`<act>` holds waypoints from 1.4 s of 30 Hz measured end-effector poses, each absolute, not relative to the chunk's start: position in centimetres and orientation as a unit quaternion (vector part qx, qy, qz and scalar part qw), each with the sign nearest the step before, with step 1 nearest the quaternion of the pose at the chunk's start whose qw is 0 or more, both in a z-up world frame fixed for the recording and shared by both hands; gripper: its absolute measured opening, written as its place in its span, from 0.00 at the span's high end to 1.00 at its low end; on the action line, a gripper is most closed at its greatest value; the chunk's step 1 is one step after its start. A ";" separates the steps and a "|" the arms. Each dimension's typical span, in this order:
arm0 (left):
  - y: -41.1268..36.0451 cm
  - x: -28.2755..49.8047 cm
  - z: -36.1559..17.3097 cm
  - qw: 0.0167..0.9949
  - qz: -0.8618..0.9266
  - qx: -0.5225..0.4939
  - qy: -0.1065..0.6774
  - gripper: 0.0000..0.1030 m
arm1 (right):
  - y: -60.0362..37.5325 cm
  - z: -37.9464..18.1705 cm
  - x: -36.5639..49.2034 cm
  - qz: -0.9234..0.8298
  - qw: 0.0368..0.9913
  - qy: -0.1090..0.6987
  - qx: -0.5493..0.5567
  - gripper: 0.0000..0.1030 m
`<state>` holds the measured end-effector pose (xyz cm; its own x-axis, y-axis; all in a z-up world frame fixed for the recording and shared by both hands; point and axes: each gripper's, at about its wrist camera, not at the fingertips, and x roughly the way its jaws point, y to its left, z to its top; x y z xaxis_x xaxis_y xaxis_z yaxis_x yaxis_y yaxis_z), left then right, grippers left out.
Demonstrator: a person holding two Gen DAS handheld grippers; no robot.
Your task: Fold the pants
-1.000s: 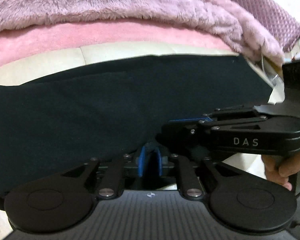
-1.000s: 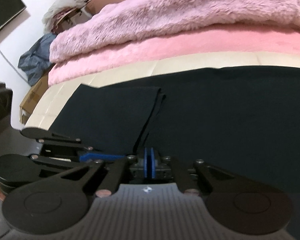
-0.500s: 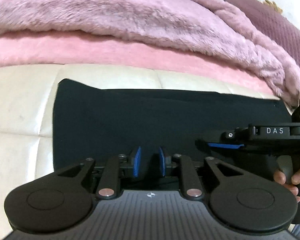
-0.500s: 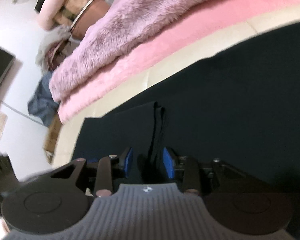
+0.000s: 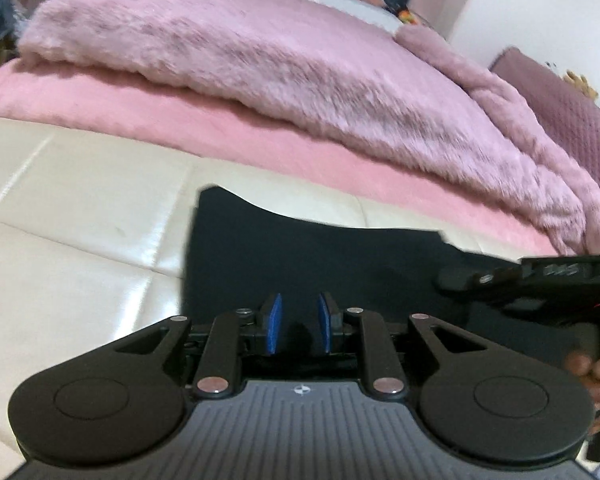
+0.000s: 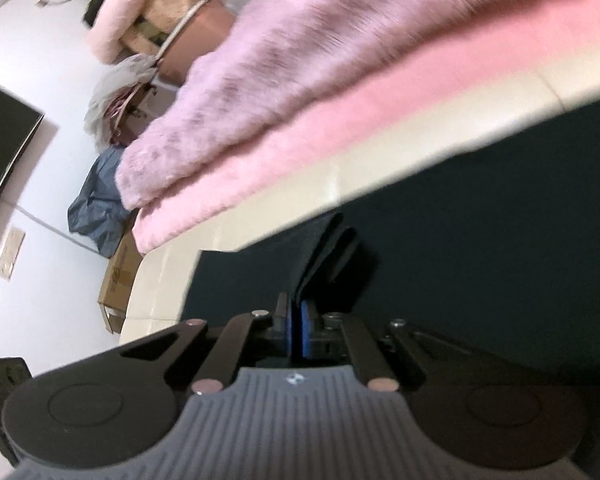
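Observation:
Dark navy pants (image 5: 340,264) lie flat on a cream padded surface, with their left edge in the left wrist view. My left gripper (image 5: 298,328) hovers over their near edge, its blue pads (image 5: 275,324) apart and pressing on nothing. The right tool's black body (image 5: 548,280) enters from the right, held by a hand (image 5: 592,368). In the right wrist view the pants (image 6: 480,260) fill the right side. My right gripper (image 6: 296,330) is shut on a raised fold of the pants (image 6: 328,256), which runs up from the pads.
A pink blanket (image 5: 260,152) and a fluffy mauve blanket (image 5: 280,60) lie piled behind the pants. Bare cream padding (image 5: 80,240) stretches to the left. Beyond the bed's end are a cardboard box (image 6: 120,280), a heap of blue-grey cloth (image 6: 96,200) and a dark wall screen (image 6: 4,148).
The left view has swung left, bringing the pants' left edge and bare cream padding into sight, and its pads have parted. The right jaws opened, then closed on the fold, and the view rolled.

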<state>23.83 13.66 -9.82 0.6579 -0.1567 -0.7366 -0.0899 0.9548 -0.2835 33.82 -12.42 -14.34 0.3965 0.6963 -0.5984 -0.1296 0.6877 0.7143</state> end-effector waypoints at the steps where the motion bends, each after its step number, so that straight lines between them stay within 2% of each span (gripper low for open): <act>1: 13.9 23.8 -9.5 0.899 -0.011 -0.149 0.411 0.78 | -12.2 -13.1 33.9 0.268 0.787 0.478 0.282 1.00; 6: 14.5 23.6 -7.9 0.904 0.012 -0.144 0.402 0.78 | -12.3 -6.2 34.7 0.292 0.808 0.457 0.231 1.00; 13: 13.9 23.7 -6.1 0.911 0.005 -0.141 0.388 0.77 | -18.1 2.0 35.6 0.289 0.825 0.442 0.200 1.00; 22: 10.3 25.6 -5.4 0.912 -0.030 -0.120 0.392 0.78 | -30.8 7.5 35.8 0.218 0.858 0.426 0.187 1.00; 30: 4.6 28.6 -7.0 0.899 -0.076 -0.075 0.424 0.78 | -43.5 4.4 34.4 0.127 0.862 0.441 0.213 1.00; 35: 0.7 30.3 -9.1 0.885 -0.106 -0.047 0.451 0.78 | -49.5 -1.8 35.0 0.069 0.854 0.463 0.227 1.00; 42: -2.2 31.0 -12.6 0.863 -0.113 -0.014 0.492 0.78 | -51.4 -11.3 36.1 0.025 0.846 0.496 0.194 1.00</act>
<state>31.02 -2.18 -12.63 0.4911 -0.2085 -0.8458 0.1805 0.9742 -0.1353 36.13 -51.41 -11.29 0.5074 0.2357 -0.8289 0.1497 0.9232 0.3541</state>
